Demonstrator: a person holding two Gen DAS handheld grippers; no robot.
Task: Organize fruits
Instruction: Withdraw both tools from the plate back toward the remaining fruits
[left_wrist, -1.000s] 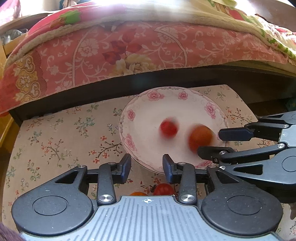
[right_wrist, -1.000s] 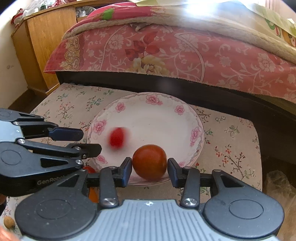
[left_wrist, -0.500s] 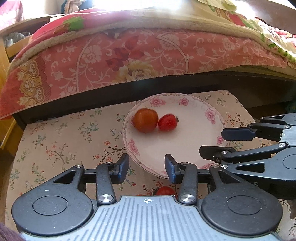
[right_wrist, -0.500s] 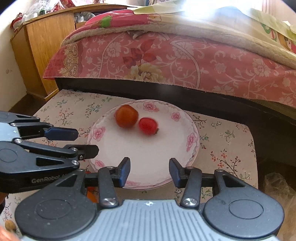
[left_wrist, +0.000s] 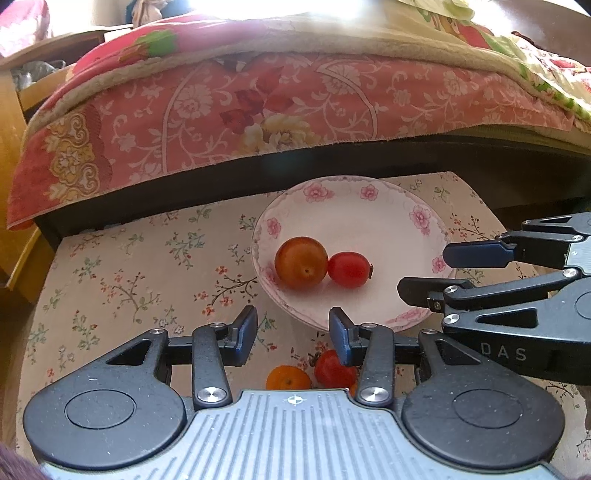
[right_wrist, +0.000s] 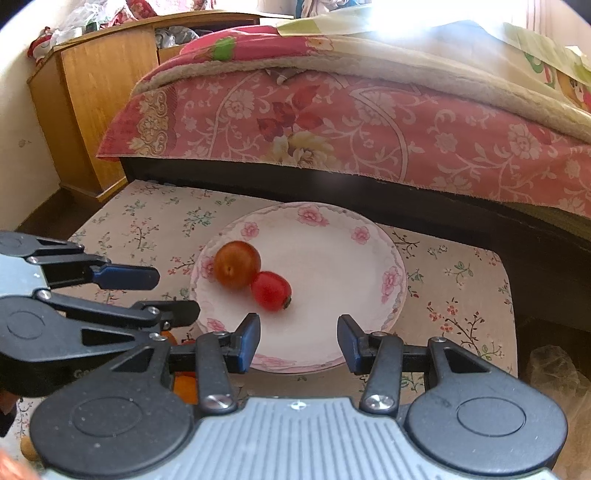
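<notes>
A white plate with pink flowers (left_wrist: 388, 225) (right_wrist: 351, 258) sits on the flowered table cloth. On it an orange-red round fruit (left_wrist: 301, 262) (right_wrist: 237, 264) touches a smaller red fruit (left_wrist: 349, 269) (right_wrist: 270, 290) at the plate's left side. My left gripper (left_wrist: 293, 330) is open and empty, just short of the plate's near rim. My right gripper (right_wrist: 297, 338) is open and empty over the plate's near rim. Below the left gripper a small orange fruit (left_wrist: 288, 377) and a red fruit (left_wrist: 332, 369) lie on the cloth, partly hidden.
A bed with a pink flowered quilt (left_wrist: 258, 107) (right_wrist: 332, 122) overhangs the far side of the table. A wooden cabinet (right_wrist: 92, 96) stands at the far left. The table's right edge (right_wrist: 511, 295) drops to the floor, where a clear bag (right_wrist: 554, 373) lies.
The two fruits, blurred and rolling on the plate a second ago, have come to rest side by side at its left. Both grippers have drawn back and up, staying open.
</notes>
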